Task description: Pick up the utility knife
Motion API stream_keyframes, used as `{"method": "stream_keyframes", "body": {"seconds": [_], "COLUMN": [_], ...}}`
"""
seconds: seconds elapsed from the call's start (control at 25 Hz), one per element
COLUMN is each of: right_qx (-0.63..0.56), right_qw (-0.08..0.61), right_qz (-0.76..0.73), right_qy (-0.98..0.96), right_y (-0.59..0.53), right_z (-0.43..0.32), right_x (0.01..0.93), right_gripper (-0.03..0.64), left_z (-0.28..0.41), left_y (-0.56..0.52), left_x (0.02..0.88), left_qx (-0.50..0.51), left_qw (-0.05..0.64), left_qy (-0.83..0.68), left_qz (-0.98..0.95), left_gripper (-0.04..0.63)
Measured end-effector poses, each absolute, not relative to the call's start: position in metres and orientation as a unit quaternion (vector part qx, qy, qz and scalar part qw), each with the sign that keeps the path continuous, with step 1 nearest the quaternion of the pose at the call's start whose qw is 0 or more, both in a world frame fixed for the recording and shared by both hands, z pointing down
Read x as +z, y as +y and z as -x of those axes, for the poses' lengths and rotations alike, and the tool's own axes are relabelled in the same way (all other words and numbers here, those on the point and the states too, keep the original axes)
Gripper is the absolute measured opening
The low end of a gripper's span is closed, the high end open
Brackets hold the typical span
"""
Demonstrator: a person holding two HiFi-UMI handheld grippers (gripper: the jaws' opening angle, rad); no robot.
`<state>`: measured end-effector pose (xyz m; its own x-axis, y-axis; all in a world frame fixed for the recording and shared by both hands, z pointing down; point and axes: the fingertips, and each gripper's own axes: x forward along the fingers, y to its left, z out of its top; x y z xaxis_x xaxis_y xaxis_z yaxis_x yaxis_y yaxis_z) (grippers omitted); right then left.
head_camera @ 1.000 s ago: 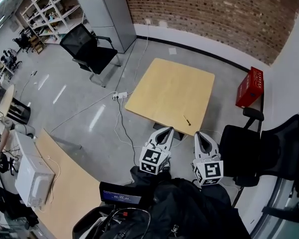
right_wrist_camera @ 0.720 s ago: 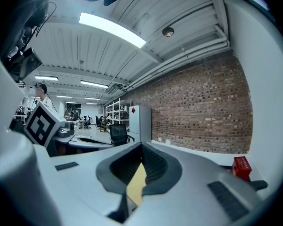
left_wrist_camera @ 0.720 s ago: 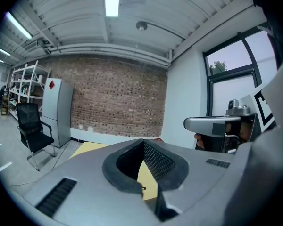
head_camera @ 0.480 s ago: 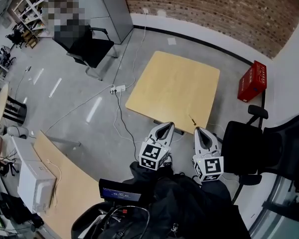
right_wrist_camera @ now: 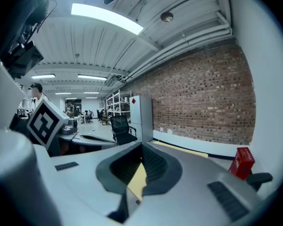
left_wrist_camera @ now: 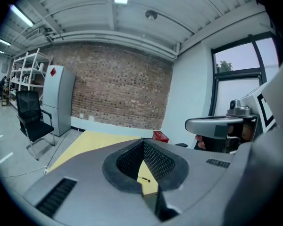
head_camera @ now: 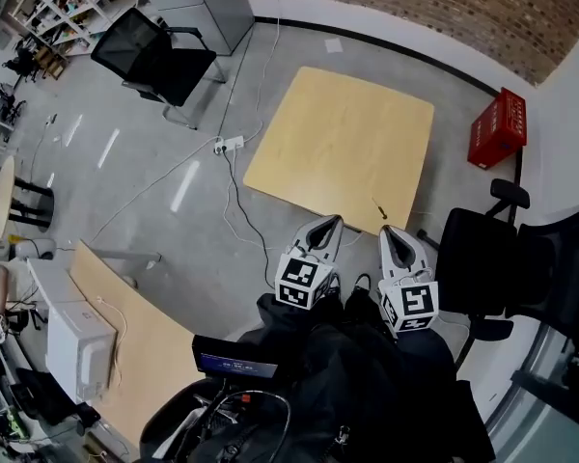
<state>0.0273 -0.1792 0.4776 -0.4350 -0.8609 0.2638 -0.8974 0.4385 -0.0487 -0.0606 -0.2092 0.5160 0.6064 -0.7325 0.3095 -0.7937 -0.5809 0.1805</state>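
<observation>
The utility knife (head_camera: 378, 209), small, dark and slim, lies near the front right edge of the square light-wood table (head_camera: 338, 143). Both grippers are held low in front of the person, just short of that edge. My left gripper (head_camera: 330, 222) is shut and empty, a little left of the knife. My right gripper (head_camera: 391, 232) is shut and empty too, just below the knife. In the left gripper view the knife (left_wrist_camera: 144, 179) shows through the gap below the closed tips (left_wrist_camera: 143, 142). In the right gripper view only the tabletop (right_wrist_camera: 137, 180) shows between the jaws (right_wrist_camera: 141, 146).
A red crate (head_camera: 497, 128) stands on the floor right of the table. Black office chairs (head_camera: 482, 268) crowd the right side close to my right gripper. Another black chair (head_camera: 145, 56) is at the far left. Cables and a power strip (head_camera: 234, 145) lie on the floor.
The view has moved forward and tilted down: the table and knife now sit nearer the grippers. Both grippers stay shut, side by side.
</observation>
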Motion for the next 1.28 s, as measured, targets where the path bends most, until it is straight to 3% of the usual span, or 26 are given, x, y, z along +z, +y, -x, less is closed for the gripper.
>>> {"method": "stream_keyframes", "body": {"seconds": [1.28], "right_qx": [0.250], "right_qw": [0.292], "right_qz": [-0.435], "right_qy": [-0.814], "right_y": [-0.236], "right_z": [-0.070], "right_x": [0.726], "right_gripper": [0.005], "left_z": [0.061], "left_y": [-0.228], "left_x": [0.712], "left_qx": [0.245], "left_qw": [0.302], "left_qy": [-0.454], "left_qz": [-0.801], "left_gripper": [0.000]}}
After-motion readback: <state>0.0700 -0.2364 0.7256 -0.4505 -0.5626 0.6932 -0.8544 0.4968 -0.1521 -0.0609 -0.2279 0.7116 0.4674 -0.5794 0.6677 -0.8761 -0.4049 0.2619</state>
